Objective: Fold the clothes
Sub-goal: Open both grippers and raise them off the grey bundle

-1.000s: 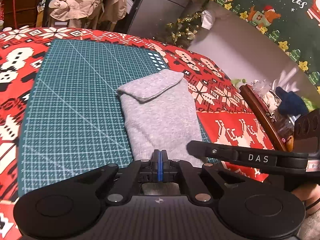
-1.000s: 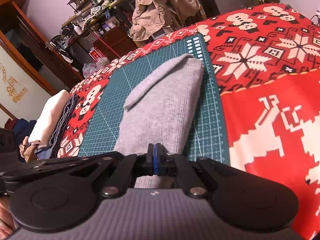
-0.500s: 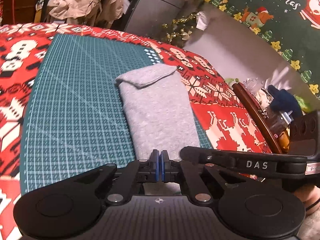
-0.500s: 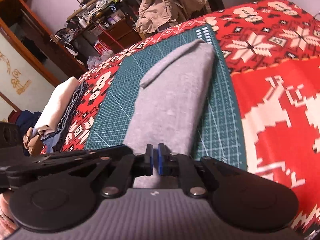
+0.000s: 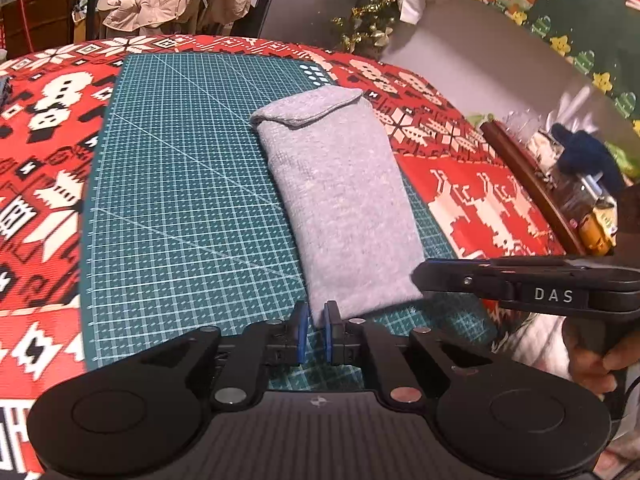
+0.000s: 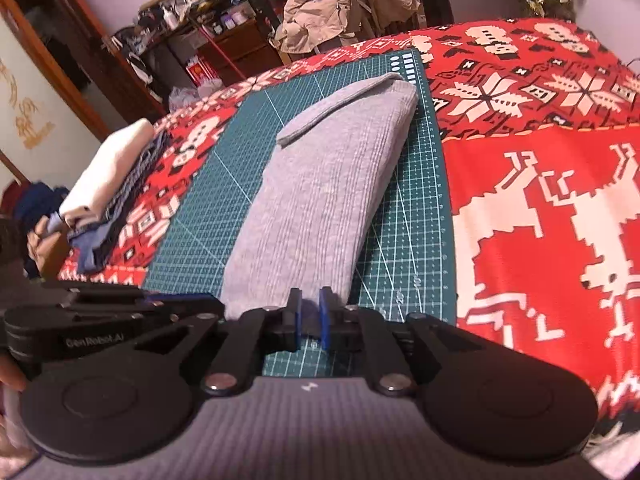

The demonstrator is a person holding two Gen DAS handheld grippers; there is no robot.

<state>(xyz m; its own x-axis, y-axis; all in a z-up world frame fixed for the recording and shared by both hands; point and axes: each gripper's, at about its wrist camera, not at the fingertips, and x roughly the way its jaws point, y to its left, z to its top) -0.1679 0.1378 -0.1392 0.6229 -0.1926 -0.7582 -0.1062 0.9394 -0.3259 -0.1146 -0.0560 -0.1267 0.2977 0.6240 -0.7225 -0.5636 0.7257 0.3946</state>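
Grey folded garment (image 5: 340, 204) is lying lengthwise on the green cutting mat (image 5: 180, 200), filling the centre of the left wrist frame and running toward the upper middle, where a small flap is folded over its far end. The mat is sitting on a red patterned cloth (image 5: 44, 152) that is covering the counter. At the lower centre of that frame the left tool (image 5: 315, 334) is sitting with its blue pads slightly spread at the garment's near edge, gripping nothing. In the right wrist frame the right tool (image 6: 309, 320) is likewise sitting parted at the lower centre, just at the garment's near end. A stack of folded clothes (image 6: 108, 184) is resting at the left of that frame, well apart from the mat.
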